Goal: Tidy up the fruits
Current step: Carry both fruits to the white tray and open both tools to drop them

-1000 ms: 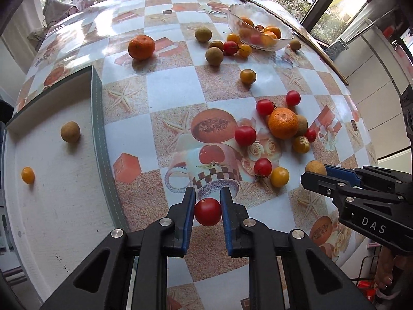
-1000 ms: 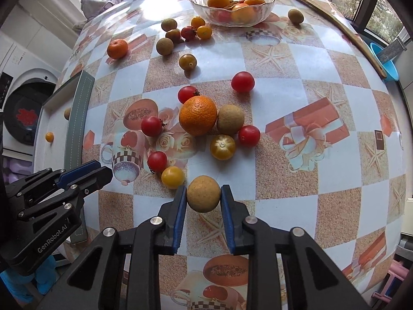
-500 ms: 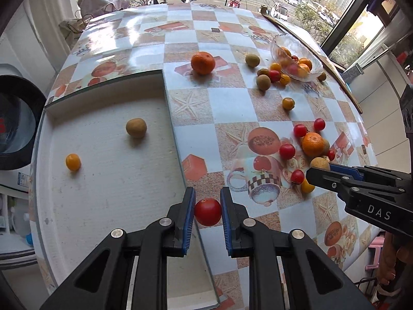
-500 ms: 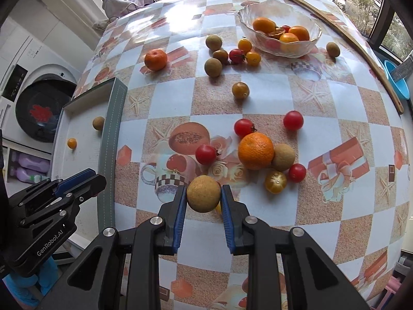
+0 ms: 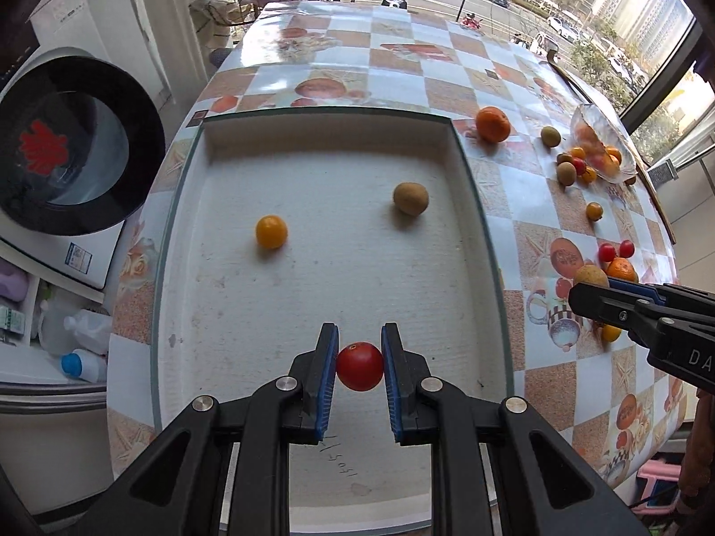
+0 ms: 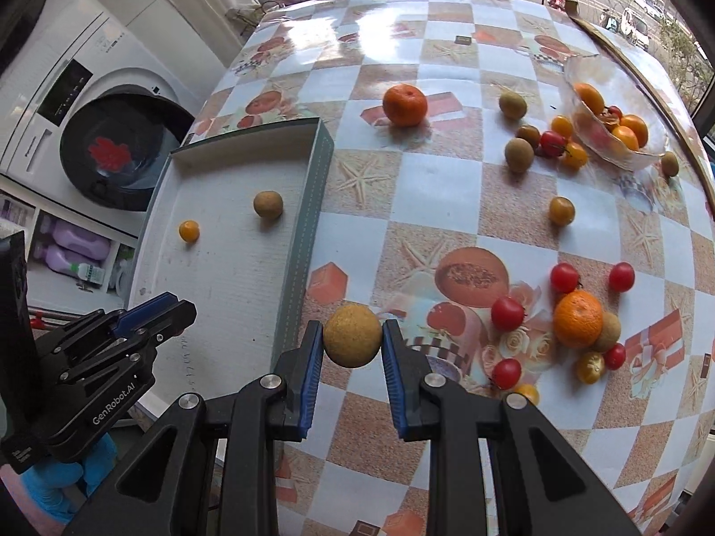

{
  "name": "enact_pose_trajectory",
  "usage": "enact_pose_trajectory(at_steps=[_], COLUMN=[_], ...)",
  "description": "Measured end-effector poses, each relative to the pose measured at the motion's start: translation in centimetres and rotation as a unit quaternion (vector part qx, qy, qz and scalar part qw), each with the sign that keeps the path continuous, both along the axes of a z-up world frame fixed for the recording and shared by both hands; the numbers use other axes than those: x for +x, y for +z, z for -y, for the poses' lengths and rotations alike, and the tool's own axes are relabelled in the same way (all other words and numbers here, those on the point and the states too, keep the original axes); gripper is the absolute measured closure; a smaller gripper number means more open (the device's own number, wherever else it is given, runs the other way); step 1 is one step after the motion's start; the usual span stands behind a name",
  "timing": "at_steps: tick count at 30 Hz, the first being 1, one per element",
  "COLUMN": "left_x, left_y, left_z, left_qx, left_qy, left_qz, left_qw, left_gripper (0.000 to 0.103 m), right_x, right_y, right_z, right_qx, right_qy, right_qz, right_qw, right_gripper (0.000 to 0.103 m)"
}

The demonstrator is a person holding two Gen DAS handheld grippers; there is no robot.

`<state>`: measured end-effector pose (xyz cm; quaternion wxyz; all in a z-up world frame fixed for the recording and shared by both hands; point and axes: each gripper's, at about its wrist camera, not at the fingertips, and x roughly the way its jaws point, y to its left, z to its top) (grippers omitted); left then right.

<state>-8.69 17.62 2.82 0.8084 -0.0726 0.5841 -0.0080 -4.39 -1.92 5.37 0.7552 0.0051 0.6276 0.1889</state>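
Observation:
My left gripper (image 5: 359, 366) is shut on a red cherry tomato (image 5: 359, 366) and holds it over the near part of the white tray (image 5: 482, 232). The tray holds a yellow tomato (image 5: 271, 232) and a brown round fruit (image 5: 410, 198). My right gripper (image 6: 352, 342) is shut on a tan round fruit (image 6: 352, 335), above the table just right of the tray's wall (image 6: 304, 241). The right gripper also shows in the left wrist view (image 5: 594, 299), and the left gripper in the right wrist view (image 6: 156, 312).
Loose fruit lies on the checkered table: an orange (image 6: 578, 319) among red tomatoes (image 6: 507, 312), a mandarin (image 6: 405, 105), kiwis (image 6: 518, 155). A glass bowl (image 6: 625, 156) with fruit stands at far right. A washing machine (image 6: 111, 152) is left of the table.
Both grippers have moved left with their fruit. The left one went from the table's edge to over the tray; the right one now sits near the tray's right wall.

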Motion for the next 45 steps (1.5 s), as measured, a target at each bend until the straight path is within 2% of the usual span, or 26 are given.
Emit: enact_pose_trajectory(at_steps=[12,27,28,30,31,33,36,39,40,42,44,45], left_x=[0.2,1.2,1.2,1.1,1.1,0.9,1.2,1.3,1.2,1.1,0.9,0.9], left_y=[-2.3,-3.8,-3.8,-3.7,-3.6,-2.9,-3.0,-3.1,-3.1,-3.0,-2.9,-2.9], left_z=[-4.5,-5.1,-5.1,-5.0,-5.0,-4.8,-4.5,-4.7,-4.7,-4.8,-4.8,-4.8], left_qx=[0.018,0.033,0.038,0.048,0.051,0.053,0.064,0.055,0.054,0.051,0.048,0.047], left_qy=[0.047,0.042,0.038,0.033,0.033,0.029,0.017,0.02,0.022,0.025,0.024,0.022], left_qz=[-0.015,-0.034,-0.034,-0.032,-0.025,-0.004,-0.012,-0.017,-0.018,-0.018,-0.018,-0.017], left_qw=[0.9986,0.998,0.998,0.9978,0.9978,0.9982,0.9978,0.9981,0.9982,0.9982,0.9984,0.9985], left_gripper=[0.082,0.081,0.079,0.056,0.031,0.028,0.028,0.028,0.028,0.028,0.028,0.028], right_x=[1.6,4.4,4.4,4.5,4.5,4.6,4.6,4.6,4.7,4.6,4.5,4.5], right_y=[-1.2,-5.5,-5.6,-5.9,-6.0,-6.1,-6.2,-6.2,-6.2,-5.9,-5.3,-5.0], right_z=[-6.9,-10.3,-10.4,-10.5,-10.6,-10.9,-11.2,-11.3,-11.3,-11.3,-11.2,-11.2], right_qx=[0.013,-0.012,-0.014,-0.016,-0.017,-0.019,-0.022,-0.016,-0.016,-0.008,0.008,0.019], right_qy=[0.049,0.056,0.056,0.055,0.056,0.058,0.064,0.067,0.067,0.068,0.069,0.069], right_qz=[-0.015,-0.048,-0.05,-0.053,-0.054,-0.051,-0.051,-0.055,-0.055,-0.054,-0.052,-0.05], right_qw=[0.999,0.997,0.997,0.997,0.997,0.997,0.996,0.996,0.996,0.996,0.996,0.996], right_gripper=[0.074,0.074,0.074,0.074,0.074,0.074,0.073,0.066,0.059,0.052,0.034,0.028])
